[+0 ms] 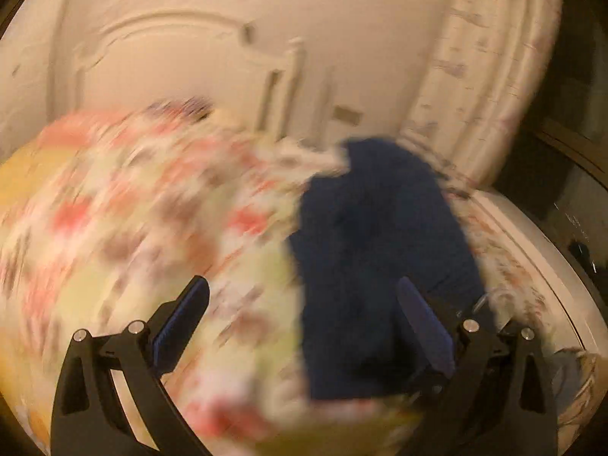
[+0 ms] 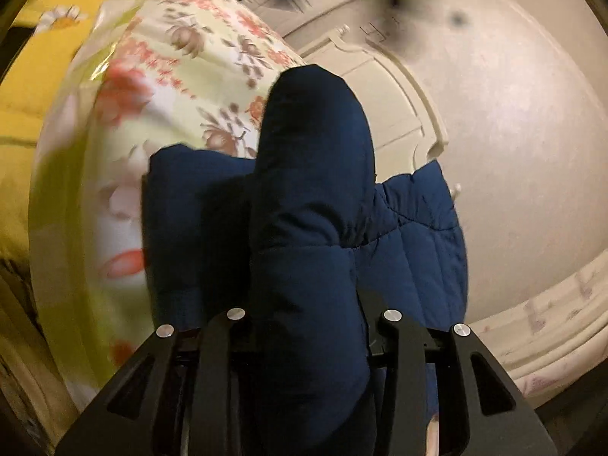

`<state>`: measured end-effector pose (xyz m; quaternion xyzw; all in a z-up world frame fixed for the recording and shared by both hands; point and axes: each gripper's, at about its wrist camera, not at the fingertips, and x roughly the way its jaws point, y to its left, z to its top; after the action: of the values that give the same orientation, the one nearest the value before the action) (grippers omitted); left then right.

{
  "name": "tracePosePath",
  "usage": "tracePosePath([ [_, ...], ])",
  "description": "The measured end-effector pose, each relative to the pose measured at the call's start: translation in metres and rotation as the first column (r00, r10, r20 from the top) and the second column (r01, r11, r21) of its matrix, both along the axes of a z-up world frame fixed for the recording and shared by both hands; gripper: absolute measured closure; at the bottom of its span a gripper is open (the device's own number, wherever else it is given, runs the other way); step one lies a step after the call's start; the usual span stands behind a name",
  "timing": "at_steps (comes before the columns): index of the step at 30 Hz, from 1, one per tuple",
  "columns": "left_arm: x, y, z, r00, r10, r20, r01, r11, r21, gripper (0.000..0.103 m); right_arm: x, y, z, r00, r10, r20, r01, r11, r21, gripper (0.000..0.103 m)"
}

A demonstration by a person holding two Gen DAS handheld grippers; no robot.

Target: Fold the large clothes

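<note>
A dark blue quilted puffer jacket (image 2: pixel 311 205) lies on a bed with a floral cover (image 2: pixel 182 57). My right gripper (image 2: pixel 311 326) is shut on a padded sleeve of the jacket, which bulges up between the jaws and hides the fingertips. In the blurred left wrist view the jacket (image 1: pixel 380 250) lies on the floral cover (image 1: pixel 152 209). My left gripper (image 1: pixel 304 304) is open above the bed, with its right finger (image 1: pixel 425 319) over the jacket's edge and its left finger (image 1: pixel 182 319) over the cover. It holds nothing.
A yellow pillow with a daisy print (image 2: pixel 45 49) lies at the bed's left side. A cream carved headboard (image 1: pixel 171 57) and pale wall stand behind. A rolled pale quilt (image 1: pixel 494 76) leans at the right. The bed's edge (image 1: pixel 539 258) drops off on the right.
</note>
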<state>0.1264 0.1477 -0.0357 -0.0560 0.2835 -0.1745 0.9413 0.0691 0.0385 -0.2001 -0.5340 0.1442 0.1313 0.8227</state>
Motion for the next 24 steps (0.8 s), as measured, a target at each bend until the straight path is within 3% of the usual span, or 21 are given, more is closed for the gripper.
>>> tracePosePath([
  [5,0.049,-0.094,0.076,0.98,-0.191,0.063,0.184,0.977,0.107,0.002,-0.013,-0.002,-0.005,1.0,0.026,0.017,-0.026,1.0,-0.012,0.065],
  [7,0.079,-0.132,0.084,0.97,-0.239,0.043,0.227,0.956,0.187,0.002,-0.018,-0.005,-0.004,0.999,0.045,0.01,-0.045,0.999,-0.001,0.065],
  [9,0.111,-0.162,0.075,0.968,-0.253,-0.002,0.243,0.93,0.276,0.002,-0.028,-0.004,-0.003,0.998,0.065,0.009,-0.065,0.998,0.011,0.065],
  [11,0.149,-0.185,0.048,0.968,-0.245,-0.053,0.246,0.892,0.378,0.002,-0.036,-0.015,0.0,0.995,0.098,0.009,-0.098,0.995,0.034,0.065],
  [13,0.176,-0.188,0.016,0.969,-0.218,-0.12,0.248,0.867,0.432,0.002,-0.046,-0.024,0.0,0.992,0.126,0.007,-0.127,0.991,0.048,0.065],
  [14,0.189,-0.184,-0.005,0.962,-0.201,-0.186,0.264,0.863,0.43,0.002,-0.051,-0.027,0.001,0.99,0.14,0.0,-0.14,0.989,0.057,0.065],
  [16,0.211,-0.156,-0.045,0.917,-0.254,-0.308,0.335,0.909,0.247,0.002,-0.06,-0.039,0.01,0.985,0.172,-0.028,-0.169,0.981,0.098,0.063],
  [17,0.218,-0.137,-0.055,0.905,-0.276,-0.324,0.333,0.933,0.134,0.002,-0.063,-0.045,0.019,0.98,0.188,-0.065,-0.177,0.973,0.145,0.063],
  [18,0.219,-0.126,-0.06,0.9,-0.281,-0.334,0.326,0.942,0.086,0.002,-0.061,-0.05,0.031,0.974,0.204,-0.1,-0.182,0.964,0.195,0.063],
  [19,0.22,-0.116,-0.064,0.898,-0.282,-0.338,0.32,0.946,0.059,0.002,-0.063,-0.06,0.048,0.954,0.25,-0.163,-0.193,0.934,0.302,0.058],
  [20,0.219,-0.111,-0.065,0.898,-0.284,-0.335,0.323,0.944,0.064,0.002,-0.066,-0.074,0.068,0.921,0.323,-0.218,-0.202,0.874,0.441,0.058],
  [22,0.217,-0.111,-0.063,0.901,-0.287,-0.326,0.337,0.936,0.105,0.002,-0.062,-0.095,0.095,0.867,0.424,-0.262,-0.18,0.756,0.629,0.058],
  [23,0.215,-0.113,-0.062,0.903,-0.285,-0.322,0.34,0.932,0.127,0.002,-0.056,-0.104,0.109,0.864,0.436,-0.254,-0.149,0.702,0.697,0.058],
  [24,0.214,-0.117,-0.06,0.907,-0.282,-0.314,0.345,0.923,0.169,0.002,-0.048,-0.109,0.116,0.881,0.403,-0.247,-0.113,0.687,0.717,0.058],
])
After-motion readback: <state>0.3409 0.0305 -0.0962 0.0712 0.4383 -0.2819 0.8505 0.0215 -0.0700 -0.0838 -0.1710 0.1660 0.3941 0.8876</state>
